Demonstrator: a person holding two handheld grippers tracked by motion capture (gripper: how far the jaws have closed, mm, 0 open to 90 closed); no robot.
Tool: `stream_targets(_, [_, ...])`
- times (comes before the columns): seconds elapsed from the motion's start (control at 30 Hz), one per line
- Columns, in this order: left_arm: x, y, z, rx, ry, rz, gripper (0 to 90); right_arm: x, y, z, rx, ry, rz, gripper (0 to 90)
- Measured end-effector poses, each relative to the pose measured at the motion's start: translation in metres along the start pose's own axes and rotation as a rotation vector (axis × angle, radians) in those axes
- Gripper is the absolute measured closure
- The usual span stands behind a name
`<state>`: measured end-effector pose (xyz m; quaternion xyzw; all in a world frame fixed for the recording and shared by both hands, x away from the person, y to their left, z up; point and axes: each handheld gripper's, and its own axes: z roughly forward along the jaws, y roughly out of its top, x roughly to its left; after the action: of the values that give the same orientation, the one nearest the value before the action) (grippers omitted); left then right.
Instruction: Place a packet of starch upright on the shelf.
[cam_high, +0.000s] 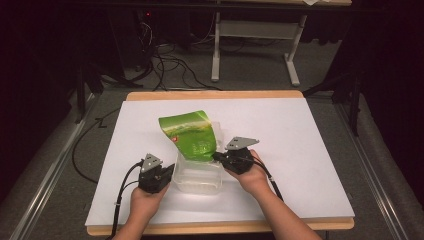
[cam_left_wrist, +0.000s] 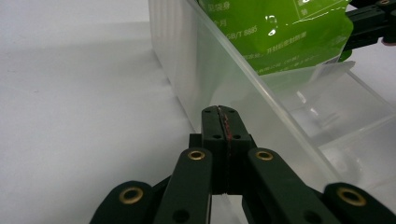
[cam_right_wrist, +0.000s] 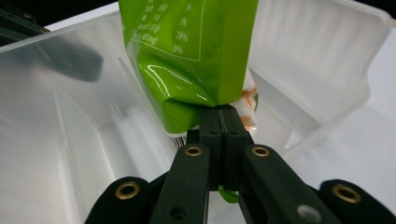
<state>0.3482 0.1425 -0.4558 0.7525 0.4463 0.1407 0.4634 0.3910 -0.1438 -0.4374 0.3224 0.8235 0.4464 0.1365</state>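
- Right now, in the high view, a person's two hands come up from the bottom edge, each holding a black gripper over a white board that covers most of the table.
- Just below the frame's centre sits a clear plastic container, open at the top.
- A green pouch stands tilted above the centre, its lower end down in the container and its top leaning toward the upper left.
- The right gripper, right of centre, has its jaws pressed together on the pouch's lower right edge; the right gripper view shows the green film pinched at the tips, with the container's wall behind.
- The left gripper is left of centre, against the container's left side.
- In the left gripper view its jaws are closed flat on each other at the foot of the clear wall, with nothing visible between them.
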Motion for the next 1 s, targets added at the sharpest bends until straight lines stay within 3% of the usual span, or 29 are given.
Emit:
stream_targets(0.2, [0.000,0.000,0.000,0.001,0.004,-0.001,90.0,-0.002,0.007,0.006,0.047,0.022,-0.005,90.0])
stream_targets(0.33, [-0.001,0.000,0.000,0.008,0.009,-0.006,90.0,-0.004,0.007,0.003,0.069,0.026,0.015,90.0])
stream_targets(0.43, [-0.001,0.000,-0.001,0.007,0.008,-0.009,90.0,-0.005,0.006,-0.011,0.021,0.005,0.027,85.4])
stream_targets(0.5, [-0.001,0.000,-0.001,0.005,0.007,-0.010,90.0,-0.007,0.007,-0.024,-0.035,0.007,0.042,83.1])
stream_targets(0.53, [-0.001,0.000,-0.001,0.005,0.006,-0.011,90.0,-0.005,0.013,-0.033,-0.095,0.017,0.046,78.4])
stream_targets(0.67, [-0.001,0.000,-0.001,0.005,0.005,-0.012,90.0,-0.002,0.028,-0.035,-0.158,0.036,0.060,71.5])
stream_targets(0.8, [-0.001,0.000,-0.002,0.003,0.003,-0.013,90.0,0.002,0.045,-0.025,-0.178,0.022,0.058,67.6])
stream_targets(0.87, [0.000,-0.001,-0.001,0.002,0.001,-0.013,90.0,0.000,0.047,-0.019,-0.158,0.012,0.073,66.8])
stream_targets(1.0, [0.000,-0.001,-0.001,-0.002,0.008,-0.001,90.0,-0.003,0.041,-0.012,-0.132,0.045,0.074,82.4])
